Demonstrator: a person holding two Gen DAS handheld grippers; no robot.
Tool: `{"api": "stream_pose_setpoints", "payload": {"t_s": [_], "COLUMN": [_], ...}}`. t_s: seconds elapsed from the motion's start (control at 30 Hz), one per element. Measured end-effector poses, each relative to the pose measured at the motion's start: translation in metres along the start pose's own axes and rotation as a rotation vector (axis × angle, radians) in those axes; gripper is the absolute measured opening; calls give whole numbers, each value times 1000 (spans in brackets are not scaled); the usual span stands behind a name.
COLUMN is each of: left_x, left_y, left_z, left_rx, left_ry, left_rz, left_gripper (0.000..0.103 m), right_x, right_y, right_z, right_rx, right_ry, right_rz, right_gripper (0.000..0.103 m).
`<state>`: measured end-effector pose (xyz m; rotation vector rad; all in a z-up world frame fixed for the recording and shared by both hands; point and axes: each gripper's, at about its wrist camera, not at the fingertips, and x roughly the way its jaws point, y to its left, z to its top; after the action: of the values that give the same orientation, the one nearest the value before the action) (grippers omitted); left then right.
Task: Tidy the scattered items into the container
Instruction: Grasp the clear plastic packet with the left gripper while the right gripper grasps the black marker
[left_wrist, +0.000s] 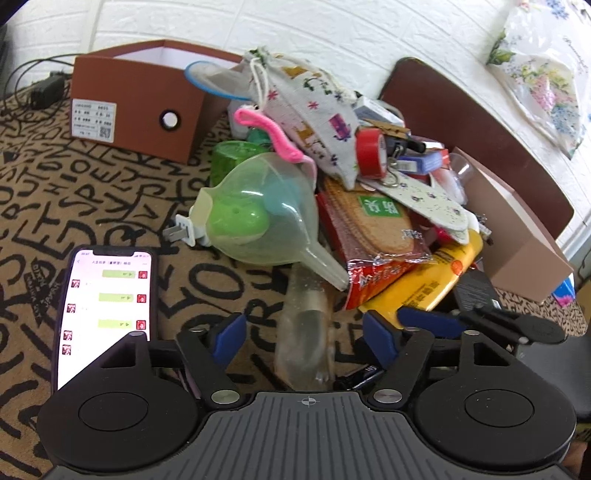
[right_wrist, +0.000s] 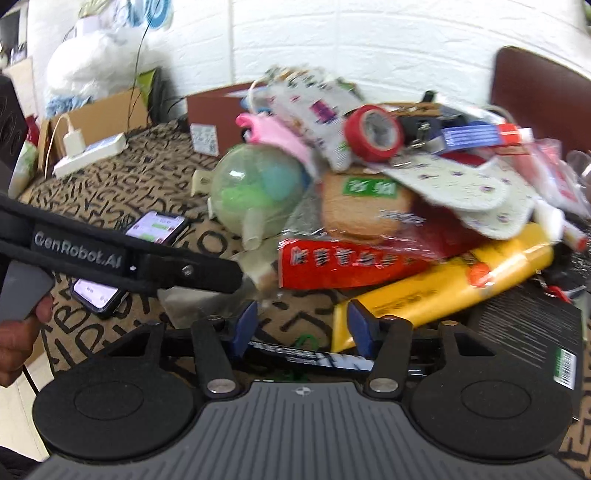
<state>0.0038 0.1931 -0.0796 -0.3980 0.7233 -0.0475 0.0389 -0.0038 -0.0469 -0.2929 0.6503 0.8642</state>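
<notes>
Scattered items heaped beside the open box, both grippers at the near edge

**Left wrist view.** Scattered items sit in one pile on the letter-print brown tablecloth (left_wrist: 92, 192), right of the open rust-brown cardboard box (left_wrist: 136, 107), which serves as the container. A printed cloth drawstring pouch (left_wrist: 306, 107) leans on the box rim. Uppermost pieces, such as the red tape roll (left_wrist: 371, 151) and translucent plastic funnel (left_wrist: 266, 214), rest on flatter packets, so lifting from the top should avoid a slide. The left gripper (left_wrist: 303, 341) has its fingers apart astride a clear plastic tube (left_wrist: 304, 332); the blue pads do not appear to press it. A lit smartphone (left_wrist: 107, 306) lies flat, apart from the pile.

**Right wrist view.** The right gripper (right_wrist: 301, 325) has its fingers partly apart over a dark flat packet (right_wrist: 310, 356); contact cannot be told through blur. A yellow packet (right_wrist: 443, 291) touches its right finger
</notes>
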Motion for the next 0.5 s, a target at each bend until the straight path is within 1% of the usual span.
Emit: {"api": "stream_pose_setpoints", "payload": {"t_s": [0.07,0.13,0.2,0.33,0.37,0.4,0.43,0.47,0.5], "left_x": [3,6,9,16,16,17,18,19,20], "left_y": [0,-1,-3,-6,-7,-9,-11,-13,-15], "left_z": [1,1,0,-3,-4,-6,-7,-9,-11], "left_rx": [3,14,16,10,13,21,31,39,40], "left_ry": [13,22,30,49,54,61,71,80,88], "left_rz": [-2,-4,-12,-24,-30,-34,-37,-40,-39], "left_gripper": [75,75,75,75,71,61,56,48,45], "right_x": [3,2,-5,-25,-30,-35,-40,-45,-50], "right_y": [4,6,4,-5,-8,-11,-13,-15,-17], "right_z": [-4,-12,-22,-38,-42,-46,-50,-53,-57], "right_rx": [-21,-36,-40,-21,-14,-7,-1,5,12], "right_ry": [37,75,84,101,105,108,112,115,116], "right_rz": [3,-3,-8,-35,-42,-50,-59,-65,-69], "right_gripper": [49,48,46,46,46,46,46,47,47]}}
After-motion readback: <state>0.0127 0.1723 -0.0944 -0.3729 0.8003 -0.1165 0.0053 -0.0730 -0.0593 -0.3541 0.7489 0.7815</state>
